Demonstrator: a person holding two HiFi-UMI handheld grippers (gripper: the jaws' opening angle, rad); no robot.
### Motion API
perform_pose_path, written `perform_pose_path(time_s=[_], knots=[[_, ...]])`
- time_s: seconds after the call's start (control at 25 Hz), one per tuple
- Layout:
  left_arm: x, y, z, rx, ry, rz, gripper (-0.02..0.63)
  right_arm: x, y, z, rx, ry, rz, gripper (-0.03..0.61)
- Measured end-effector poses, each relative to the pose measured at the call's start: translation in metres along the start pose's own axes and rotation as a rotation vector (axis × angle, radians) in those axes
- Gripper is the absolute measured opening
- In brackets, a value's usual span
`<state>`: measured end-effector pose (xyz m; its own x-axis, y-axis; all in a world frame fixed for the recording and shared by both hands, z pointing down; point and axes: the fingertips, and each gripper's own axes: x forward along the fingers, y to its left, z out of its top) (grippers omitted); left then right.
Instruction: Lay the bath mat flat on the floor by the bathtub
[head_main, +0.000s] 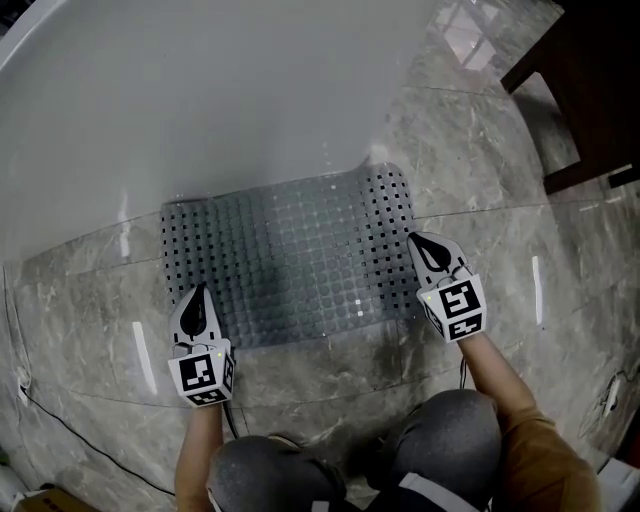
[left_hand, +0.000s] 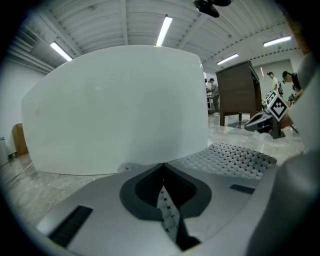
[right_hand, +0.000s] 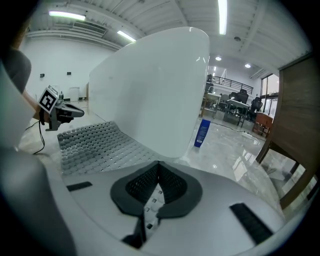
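Observation:
The grey perforated bath mat (head_main: 290, 265) lies on the marble floor against the white bathtub (head_main: 200, 90). Its far right corner curls up the tub wall. My left gripper (head_main: 197, 292) is shut on the mat's near left corner. My right gripper (head_main: 414, 240) is shut on the mat's right edge. In the left gripper view a strip of mat (left_hand: 167, 210) shows pinched between the closed jaws of that gripper (left_hand: 163, 165), and the rest of the mat (left_hand: 230, 159) spreads to the right. The right gripper view shows the same pinch (right_hand: 151, 202) at its gripper (right_hand: 159, 164), with the mat (right_hand: 95, 142) to the left.
A dark wooden cabinet (head_main: 590, 90) stands on legs at the far right. A blue bottle (right_hand: 201, 133) stands on the floor beyond the tub's end. A thin cable (head_main: 80, 430) runs over the floor at the near left. The person's knees are at the bottom.

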<state>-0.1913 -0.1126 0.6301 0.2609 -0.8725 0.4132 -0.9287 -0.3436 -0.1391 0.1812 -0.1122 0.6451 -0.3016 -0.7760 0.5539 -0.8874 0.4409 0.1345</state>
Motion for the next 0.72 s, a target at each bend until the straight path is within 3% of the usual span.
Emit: perform_pose_path(time_s=[0.24,0.44,0.72], knots=[[0.013,-0.004,0.026,0.024,-0.051,-0.017,0.005,-0.010,-0.016,0.018,-0.036,-0.017,-0.019,0.005],[0.018,-0.003,0.033,-0.004,-0.077,-0.015,0.005,-0.010,-0.023,0.032,0.014,-0.062,-0.059,0.005],[0.011,0.001,0.053,-0.014,-0.096,0.000,0.005,-0.007,-0.016,0.058,0.029,-0.079,-0.049,0.005]])
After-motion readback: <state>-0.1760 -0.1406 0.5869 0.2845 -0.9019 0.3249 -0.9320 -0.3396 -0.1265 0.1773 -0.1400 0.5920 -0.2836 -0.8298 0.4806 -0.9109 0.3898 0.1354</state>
